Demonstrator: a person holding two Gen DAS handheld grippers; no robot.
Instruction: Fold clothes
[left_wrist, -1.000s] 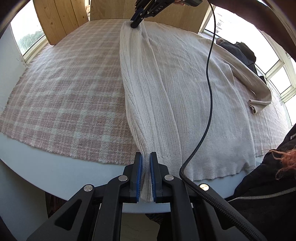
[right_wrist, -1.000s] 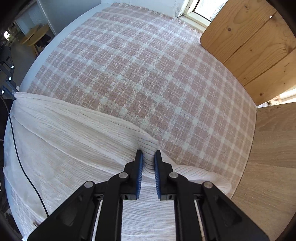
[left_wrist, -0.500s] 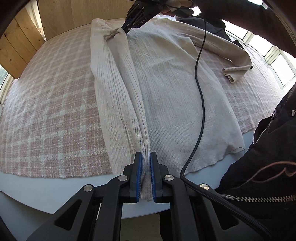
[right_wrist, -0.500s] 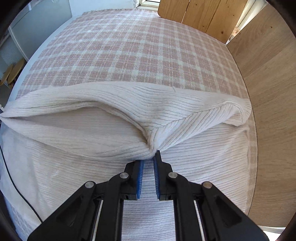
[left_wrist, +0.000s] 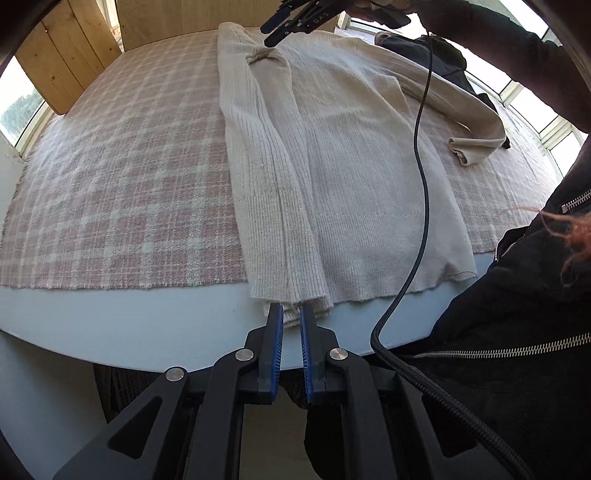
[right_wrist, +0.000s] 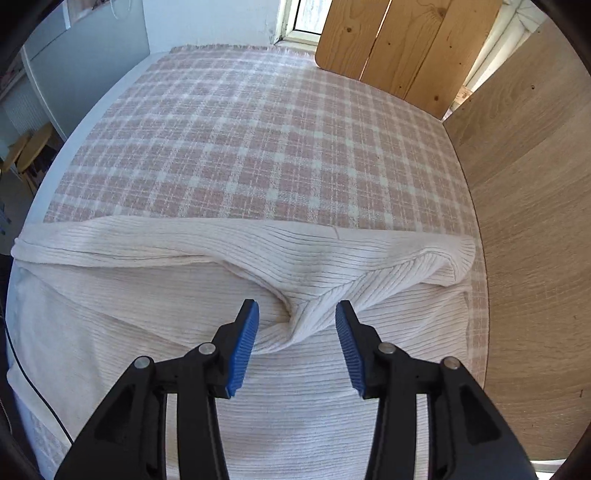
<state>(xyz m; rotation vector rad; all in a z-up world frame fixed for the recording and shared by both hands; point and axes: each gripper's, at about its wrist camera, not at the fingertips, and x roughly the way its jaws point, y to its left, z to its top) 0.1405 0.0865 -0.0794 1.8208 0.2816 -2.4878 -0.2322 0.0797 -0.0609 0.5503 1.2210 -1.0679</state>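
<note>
Left wrist view: left tool (left_wrist: 291, 314) clamps the sweater (left_wrist: 351, 177) hem, far sleeve partly hidden; right tool (right_wrist: 297, 325) just opened.

both wrist views close, steeply downward; share sweater (left_wrist: 343, 177) from opposite ends.

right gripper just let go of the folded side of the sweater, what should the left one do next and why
Probably open the left gripper and let the hem drop. The right gripper has just been opening, its pads clear of the bunched fabric between them, and the folded side panel of the cream sweater already lies flat along the body. Only the hem corner, hanging off the table edge, is pinched.
</note>
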